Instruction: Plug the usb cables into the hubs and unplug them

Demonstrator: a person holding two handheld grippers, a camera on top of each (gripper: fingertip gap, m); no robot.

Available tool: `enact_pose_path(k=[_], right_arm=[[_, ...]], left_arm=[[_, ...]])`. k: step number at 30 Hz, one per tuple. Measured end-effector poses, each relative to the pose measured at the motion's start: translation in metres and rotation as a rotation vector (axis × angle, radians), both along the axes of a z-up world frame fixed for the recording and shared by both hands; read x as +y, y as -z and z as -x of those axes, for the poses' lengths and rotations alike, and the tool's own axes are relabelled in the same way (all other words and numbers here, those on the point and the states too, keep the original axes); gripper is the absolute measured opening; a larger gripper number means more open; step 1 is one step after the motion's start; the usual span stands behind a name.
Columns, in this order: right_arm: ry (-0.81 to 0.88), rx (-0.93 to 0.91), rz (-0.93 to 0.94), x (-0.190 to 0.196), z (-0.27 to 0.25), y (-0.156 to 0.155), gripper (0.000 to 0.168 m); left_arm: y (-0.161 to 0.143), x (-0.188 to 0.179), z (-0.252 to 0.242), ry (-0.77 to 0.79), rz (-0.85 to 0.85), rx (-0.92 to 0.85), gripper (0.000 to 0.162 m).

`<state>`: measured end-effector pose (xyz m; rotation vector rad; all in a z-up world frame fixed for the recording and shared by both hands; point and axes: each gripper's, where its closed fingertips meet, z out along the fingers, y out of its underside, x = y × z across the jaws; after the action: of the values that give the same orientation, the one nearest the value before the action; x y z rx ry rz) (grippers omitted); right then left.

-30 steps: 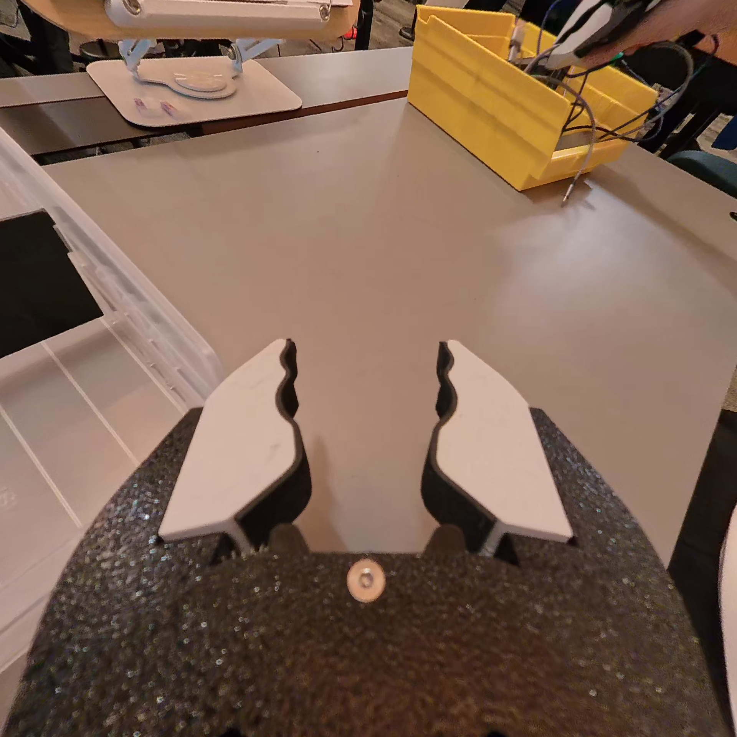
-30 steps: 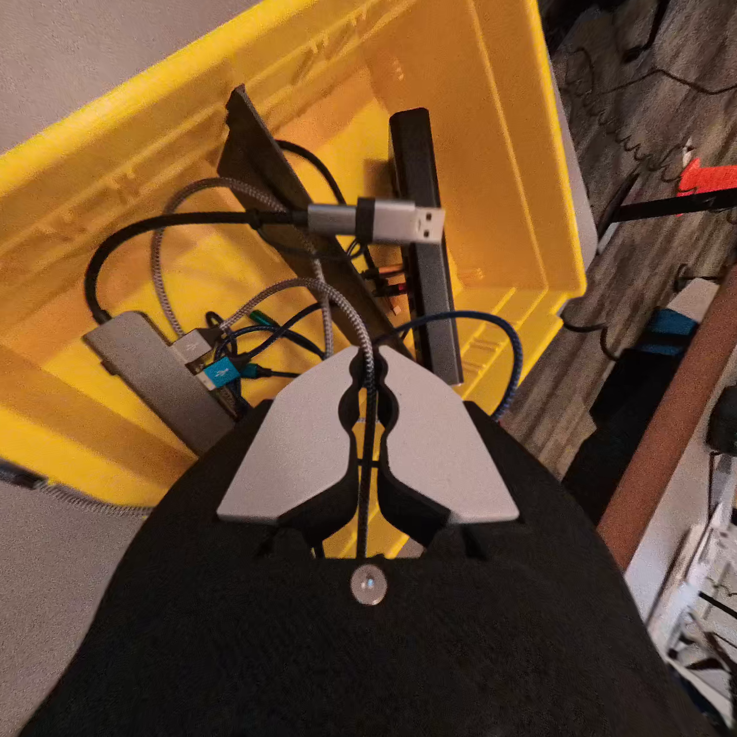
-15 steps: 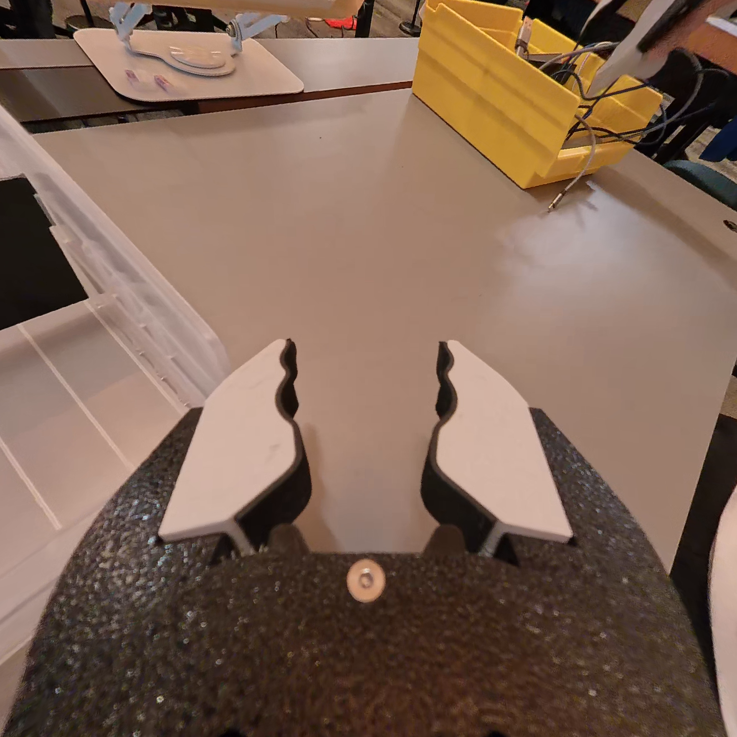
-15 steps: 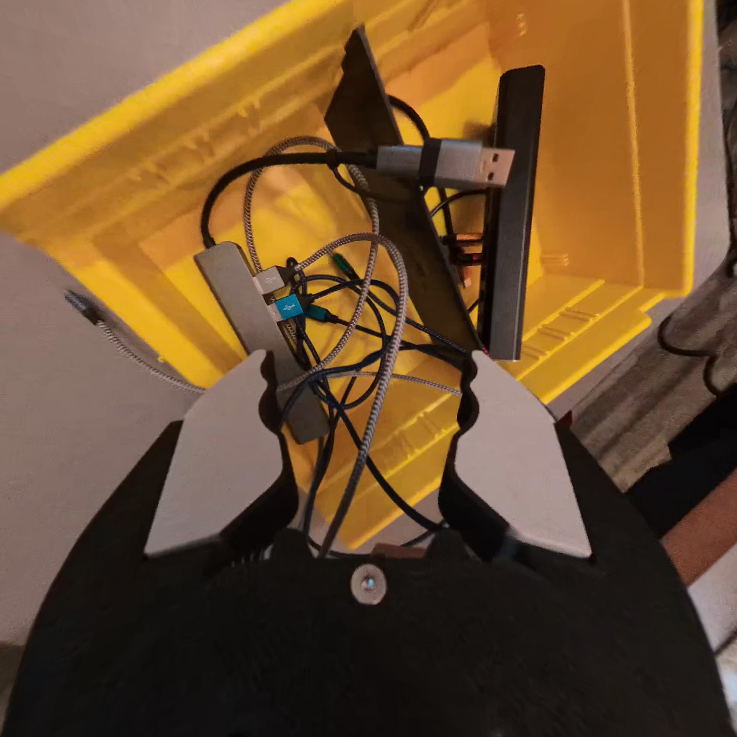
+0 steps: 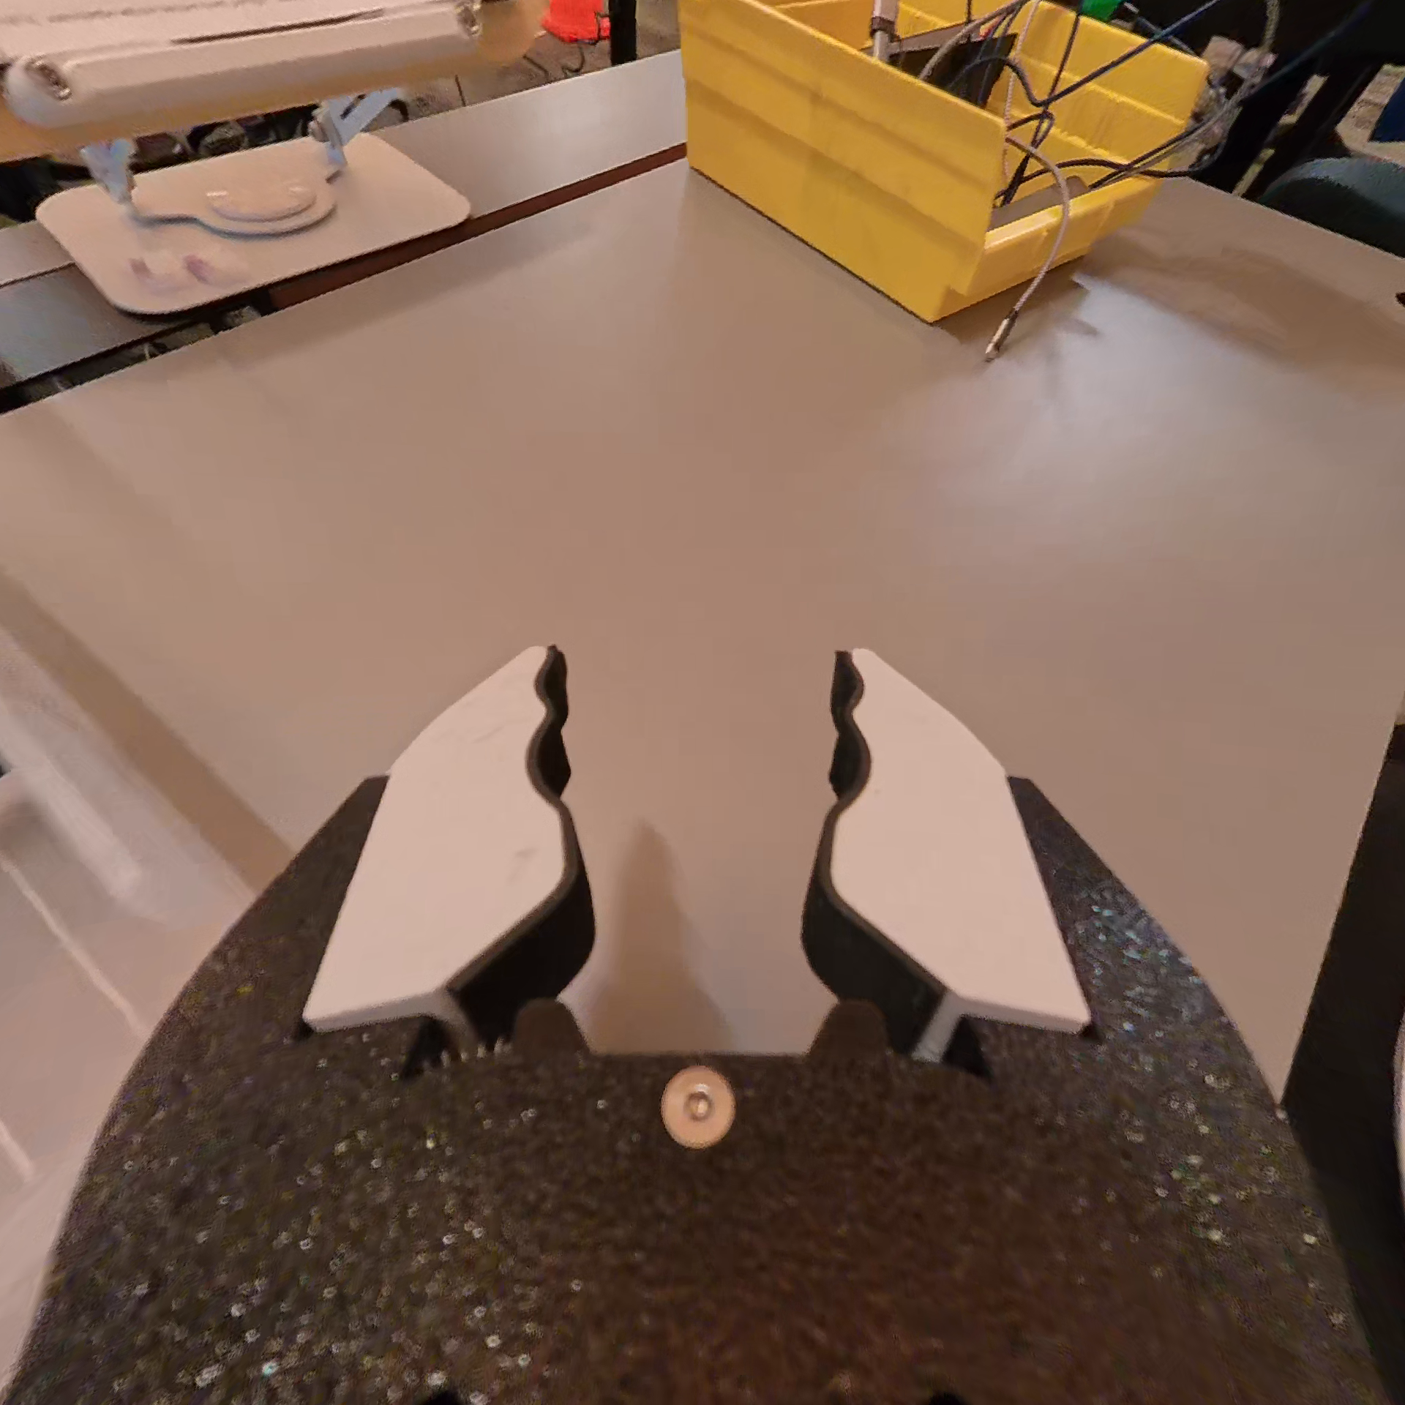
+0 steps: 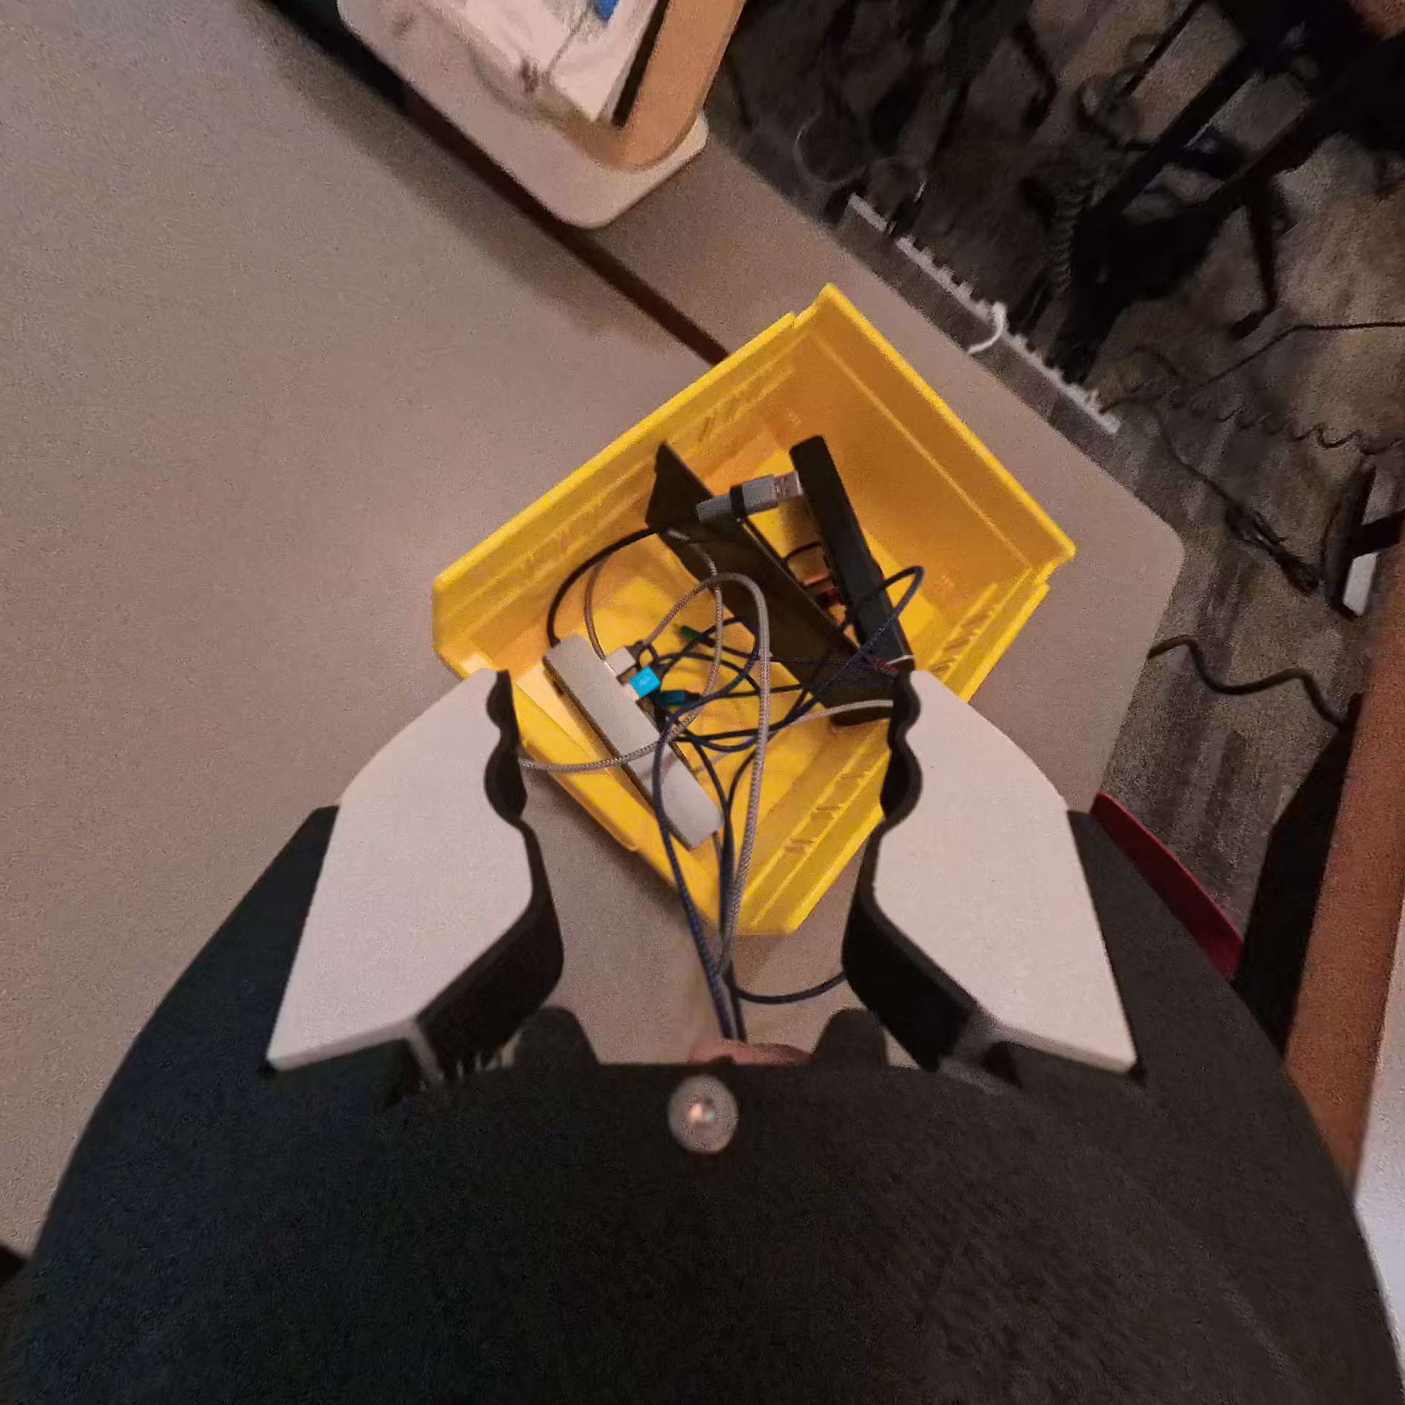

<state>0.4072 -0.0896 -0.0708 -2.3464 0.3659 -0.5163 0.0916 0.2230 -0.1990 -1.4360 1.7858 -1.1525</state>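
Both grippers, left (image 5: 698,661) and right (image 6: 699,684), gape wide and empty; cables (image 6: 749,684) fill the yellow bin (image 6: 981,486) at the tabletop (image 5: 684,471) corner.

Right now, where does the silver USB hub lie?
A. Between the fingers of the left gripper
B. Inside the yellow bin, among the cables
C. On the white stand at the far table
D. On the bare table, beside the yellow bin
B: in the right wrist view the silver USB hub lies inside the yellow bin, with cables tangled around it, and the left gripper is open with nothing in it.
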Motion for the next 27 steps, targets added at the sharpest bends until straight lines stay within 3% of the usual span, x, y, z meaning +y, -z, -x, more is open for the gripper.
enact_pose_path(k=[4,9,14,18,21,27], right_arm=[[0.041,-0.097,-0.304,-0.028,0.042,0.002,0.091],[0.223,-0.144,-0.356,-0.060,0.045,0.050,0.095],[0.297,-0.135,-0.426,-0.063,0.033,0.057,0.097],[0.407,-0.191,-0.340,-0.079,0.019,0.062,0.098],[0.489,-0.183,-0.280,-0.097,0.009,0.075,0.099],[0.537,-0.179,-0.252,-0.114,0.002,0.084,0.100]], left_arm=[[-0.006,-0.048,-0.024,0.075,0.039,-0.022,0.067],[-0.024,-0.124,-0.100,0.157,0.027,-0.008,0.073],[-0.057,-0.184,-0.203,0.192,0.002,0.081,0.083],[-0.055,-0.202,-0.277,0.117,0.030,0.266,0.085],[-0.037,-0.203,-0.317,0.054,0.005,0.413,0.086],[0.012,-0.198,-0.353,-0.057,-0.084,0.635,0.085]])
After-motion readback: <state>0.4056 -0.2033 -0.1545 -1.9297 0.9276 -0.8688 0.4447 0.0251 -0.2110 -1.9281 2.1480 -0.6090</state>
